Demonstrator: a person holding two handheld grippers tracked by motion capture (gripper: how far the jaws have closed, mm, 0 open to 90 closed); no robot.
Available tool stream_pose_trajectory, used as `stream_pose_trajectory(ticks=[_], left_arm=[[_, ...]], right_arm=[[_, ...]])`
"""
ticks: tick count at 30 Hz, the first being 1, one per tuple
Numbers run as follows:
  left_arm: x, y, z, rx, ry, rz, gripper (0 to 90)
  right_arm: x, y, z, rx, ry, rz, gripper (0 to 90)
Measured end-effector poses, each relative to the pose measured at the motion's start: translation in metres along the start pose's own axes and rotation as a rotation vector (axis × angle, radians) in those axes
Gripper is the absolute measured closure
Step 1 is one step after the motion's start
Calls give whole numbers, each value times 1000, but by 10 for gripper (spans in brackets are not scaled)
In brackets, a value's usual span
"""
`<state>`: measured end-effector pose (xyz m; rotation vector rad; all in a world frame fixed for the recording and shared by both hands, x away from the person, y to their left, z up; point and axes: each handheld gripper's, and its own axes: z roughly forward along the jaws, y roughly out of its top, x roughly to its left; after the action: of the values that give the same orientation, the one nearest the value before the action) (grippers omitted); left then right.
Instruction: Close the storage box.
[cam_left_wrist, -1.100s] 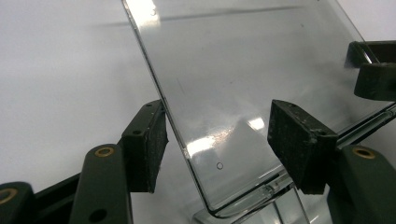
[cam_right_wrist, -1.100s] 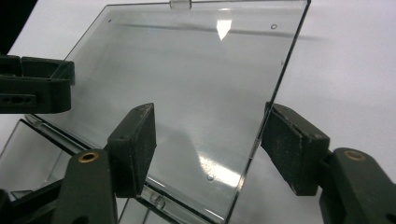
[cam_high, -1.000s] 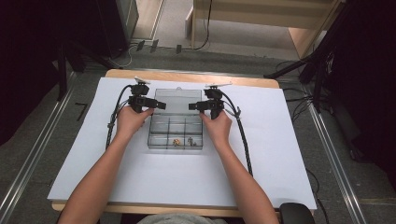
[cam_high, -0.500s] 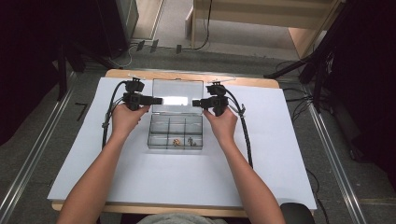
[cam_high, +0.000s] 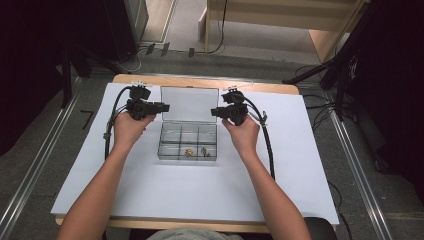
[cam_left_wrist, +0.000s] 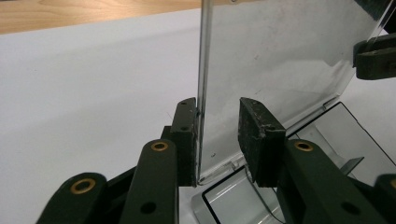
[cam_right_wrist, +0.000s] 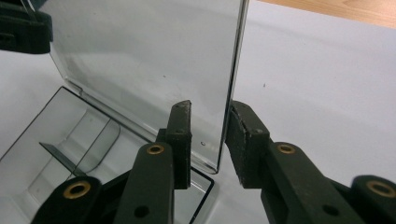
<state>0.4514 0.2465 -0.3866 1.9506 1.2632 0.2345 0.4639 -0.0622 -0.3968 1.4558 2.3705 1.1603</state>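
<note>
With the lid (cam_high: 189, 104) raised upright at 12 o'clock of the box (cam_high: 187, 142) (opening looks nearly done), the left gripper (cam_left_wrist: 217, 140) and right gripper (cam_right_wrist: 208, 140), jaws just closing, straddle its side edges without a visible clamp.

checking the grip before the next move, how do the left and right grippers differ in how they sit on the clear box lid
The left gripper straddles the lid at its left edge, the right gripper at its right edge. On the left gripper, only the outer pad touches the lid edge, with a clear gap to the inner pad. On the right gripper, neither pad plainly presses the lid. Both have just been closing, with the raised lid between their jaws.
</note>
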Motion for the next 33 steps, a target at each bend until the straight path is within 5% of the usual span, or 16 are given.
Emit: stream_pose_trajectory(ticks=[18, 33], left_arm=[[-8, -9, -15, 24, -40, 49, 634], [-24, 0, -39, 12, -44, 86, 574]], right_arm=[[8, -13, -17, 8, 28, -51, 738], [19, -4, -39, 11, 49, -64, 694]])
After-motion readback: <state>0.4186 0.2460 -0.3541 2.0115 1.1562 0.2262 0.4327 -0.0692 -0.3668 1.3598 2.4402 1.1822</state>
